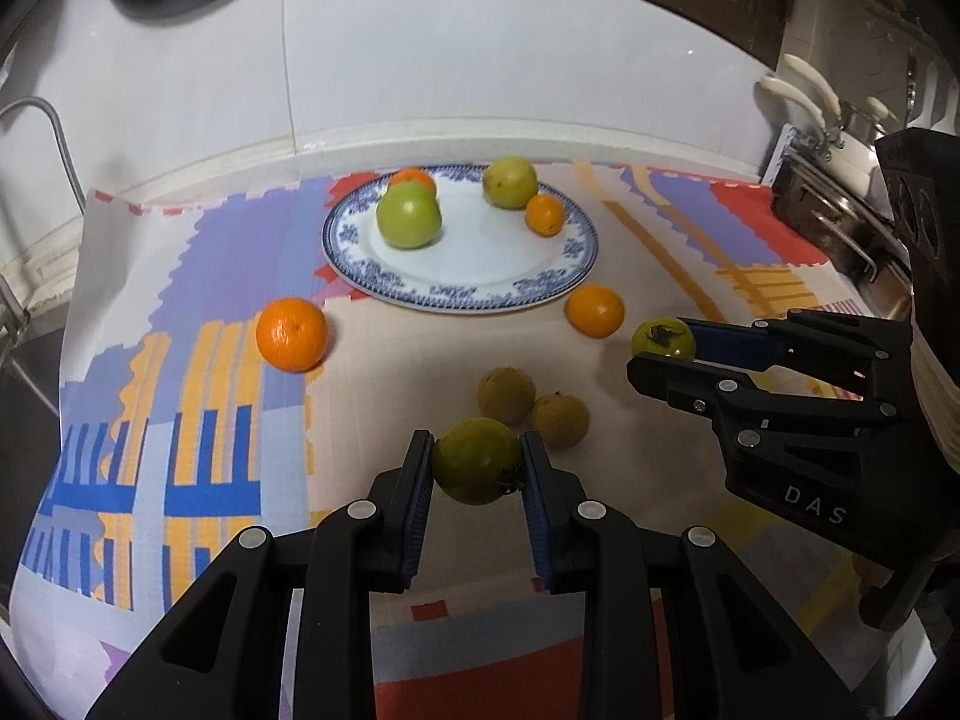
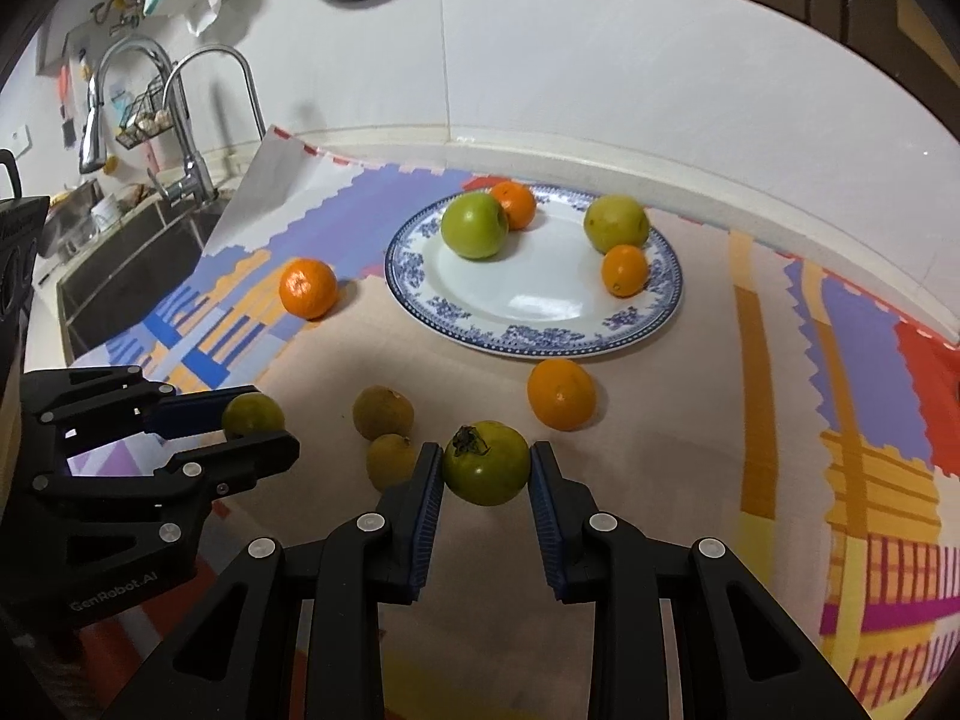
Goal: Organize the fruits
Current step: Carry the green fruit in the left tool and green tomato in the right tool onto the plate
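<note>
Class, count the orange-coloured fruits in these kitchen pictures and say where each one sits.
4. Two on the plate: one behind the green apple, one at its right side. Two on the cloth: one left of the plate, one just in front of it. None seems hidden.

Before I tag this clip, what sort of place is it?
Most likely a home kitchen counter: a sink with tall faucets sits at one end, a tiled wall runs behind, and fruit lies around a blue-rimmed plate on a patterned cloth.
</note>
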`<action>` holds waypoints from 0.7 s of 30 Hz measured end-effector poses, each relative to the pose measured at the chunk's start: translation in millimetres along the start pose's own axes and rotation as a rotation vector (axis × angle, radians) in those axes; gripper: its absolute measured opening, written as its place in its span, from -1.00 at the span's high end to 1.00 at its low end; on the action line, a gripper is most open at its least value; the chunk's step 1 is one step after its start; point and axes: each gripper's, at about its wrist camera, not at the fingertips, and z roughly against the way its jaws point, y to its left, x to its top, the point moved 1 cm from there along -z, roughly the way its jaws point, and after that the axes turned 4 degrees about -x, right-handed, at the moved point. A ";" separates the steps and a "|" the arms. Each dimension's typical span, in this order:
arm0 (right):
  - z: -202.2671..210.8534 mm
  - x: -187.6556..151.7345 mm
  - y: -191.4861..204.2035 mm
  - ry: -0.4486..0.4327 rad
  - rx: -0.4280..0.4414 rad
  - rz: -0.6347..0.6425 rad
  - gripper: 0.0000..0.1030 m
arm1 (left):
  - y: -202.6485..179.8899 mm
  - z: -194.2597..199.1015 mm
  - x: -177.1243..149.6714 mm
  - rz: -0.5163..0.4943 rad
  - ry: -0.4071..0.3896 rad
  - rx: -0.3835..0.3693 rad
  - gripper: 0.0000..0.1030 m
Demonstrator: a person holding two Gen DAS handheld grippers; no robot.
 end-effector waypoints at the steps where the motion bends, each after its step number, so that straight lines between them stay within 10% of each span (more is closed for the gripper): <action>1: 3.0 0.5 0.5 -0.006 -0.003 -0.006 0.42 | -0.5 3.0 1.7 -0.004 -0.008 -0.003 0.44; 21: 47.2 28.0 -3.2 -0.136 -0.049 -0.062 0.42 | -9.7 29.0 57.9 -0.095 -0.121 -0.049 0.44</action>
